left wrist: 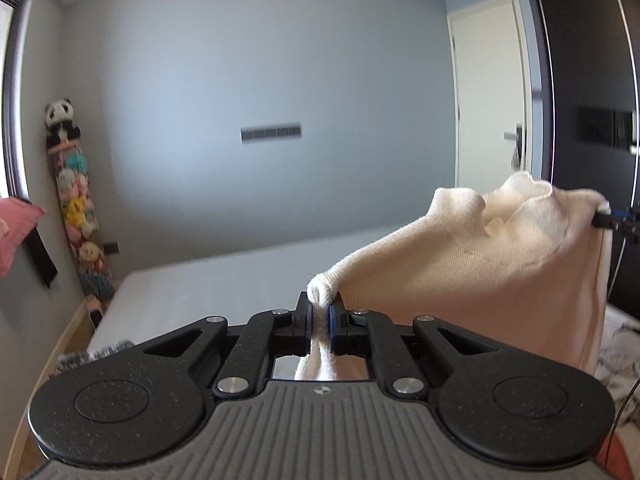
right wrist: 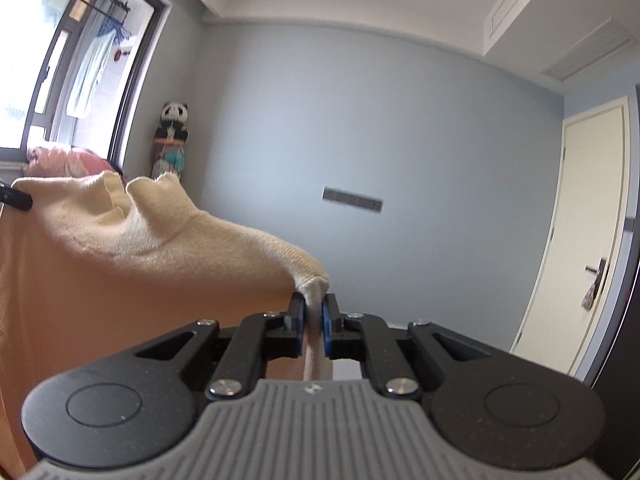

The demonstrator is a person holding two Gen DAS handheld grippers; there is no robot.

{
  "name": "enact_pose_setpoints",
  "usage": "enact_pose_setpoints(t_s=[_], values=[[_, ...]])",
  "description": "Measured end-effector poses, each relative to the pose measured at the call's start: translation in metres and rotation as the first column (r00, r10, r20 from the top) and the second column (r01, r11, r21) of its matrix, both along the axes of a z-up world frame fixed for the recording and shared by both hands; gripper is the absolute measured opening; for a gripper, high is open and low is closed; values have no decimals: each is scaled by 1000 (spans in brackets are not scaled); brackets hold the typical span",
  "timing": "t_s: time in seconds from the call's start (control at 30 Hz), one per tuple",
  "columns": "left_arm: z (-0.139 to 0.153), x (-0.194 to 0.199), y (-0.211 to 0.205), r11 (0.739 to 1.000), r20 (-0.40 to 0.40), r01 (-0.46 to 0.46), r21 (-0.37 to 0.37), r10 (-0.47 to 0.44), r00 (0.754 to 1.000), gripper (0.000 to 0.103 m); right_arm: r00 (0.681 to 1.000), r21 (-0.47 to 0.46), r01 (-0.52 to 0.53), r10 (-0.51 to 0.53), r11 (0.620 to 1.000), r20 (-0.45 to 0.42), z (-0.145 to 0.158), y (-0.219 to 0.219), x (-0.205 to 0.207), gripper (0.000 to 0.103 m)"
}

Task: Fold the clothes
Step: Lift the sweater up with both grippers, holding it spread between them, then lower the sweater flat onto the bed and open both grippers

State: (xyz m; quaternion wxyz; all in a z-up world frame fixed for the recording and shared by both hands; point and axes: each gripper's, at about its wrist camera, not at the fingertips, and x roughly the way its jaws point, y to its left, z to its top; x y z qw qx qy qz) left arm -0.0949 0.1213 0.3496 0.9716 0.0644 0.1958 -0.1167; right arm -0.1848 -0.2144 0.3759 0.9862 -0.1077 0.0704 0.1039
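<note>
Cream knitted sweater (left wrist: pixel 480 264) held in the air above the bed (left wrist: pixel 224 280), stretched between two grippers. The left gripper (left wrist: pixel 320 320) is closed on a bunched corner of the sweater, with a tuft of fabric standing above its blue pads and a strip of cloth trailing down between the fingers toward the camera. The right gripper (right wrist: pixel 314 322) is clamped in the same manner on the opposite corner, fabric pinched between its fingers and running down behind them. In the left wrist view the sweater rises from the left gripper up and to the right, where the tip of the right gripper bites its top edge; the neck opening (left wrist: pixel 520 196) sags between the two held points, and the body hangs straight down in a flat sheet whose lower edge is hidden behind the left gripper's housing. In the right wrist view the same top edge slopes up and to the left from the right gripper to the dark fingertip of the left gripper at the frame border. Beyond the sweater the bed shows a bare pale surface reaching to the blue-grey wall (left wrist: pixel 260 80). Left of the sweater stand a window (right wrist: pixel 80 60), a pink cushion (left wrist: pixel 16 236) and a tall column of soft toys topped by a panda (left wrist: pixel 60 120); right of the sweater are a white door (right wrist: pixel 580 232) and a dark wardrobe (left wrist: pixel 592 100).
</note>
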Motion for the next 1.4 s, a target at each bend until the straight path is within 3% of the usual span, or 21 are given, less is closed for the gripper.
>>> enact_pose_setpoints(t_s=[0.23, 0.67, 0.77, 0.93, 1.07, 1.2, 1.3, 1.37, 1.4], values=[[-75, 93, -10, 997, -137, -22, 76, 32, 990, 9, 986, -15, 22, -24, 1000, -165, -61, 18, 80, 10], [-194, 272, -16, 985, -268, -84, 150, 122, 956, 9, 918, -44, 79, -90, 996, -385, -175, 24, 307, 10], [-230, 312, -17, 984, -320, -82, 161, 131, 938, 9, 890, -50, 94, -106, 994, -443, -215, 22, 353, 10], [-301, 369, -15, 984, -435, -80, 159, 142, 889, 9, 831, -76, 108, -132, 991, -540, -288, 27, 416, 10], [-349, 394, -9, 985, -500, -84, 149, 148, 853, 9, 781, -80, 109, -135, 991, -610, -344, 26, 442, 10], [-378, 400, -1, 986, -518, -85, 141, 147, 842, 10, 751, -86, 101, -133, 991, -647, -382, 22, 449, 10], [-388, 399, 4, 986, -519, -99, 131, 154, 841, 20, 732, -68, 104, -123, 992, -670, -401, 10, 446, 12], [-390, 397, 8, 984, -509, -114, 140, 170, 844, 29, 723, -52, 123, -125, 991, -680, -407, 13, 451, 21], [-391, 396, 9, 982, -501, -122, 145, 179, 847, 34, 721, -44, 139, -132, 989, -681, -409, 19, 458, 33]])
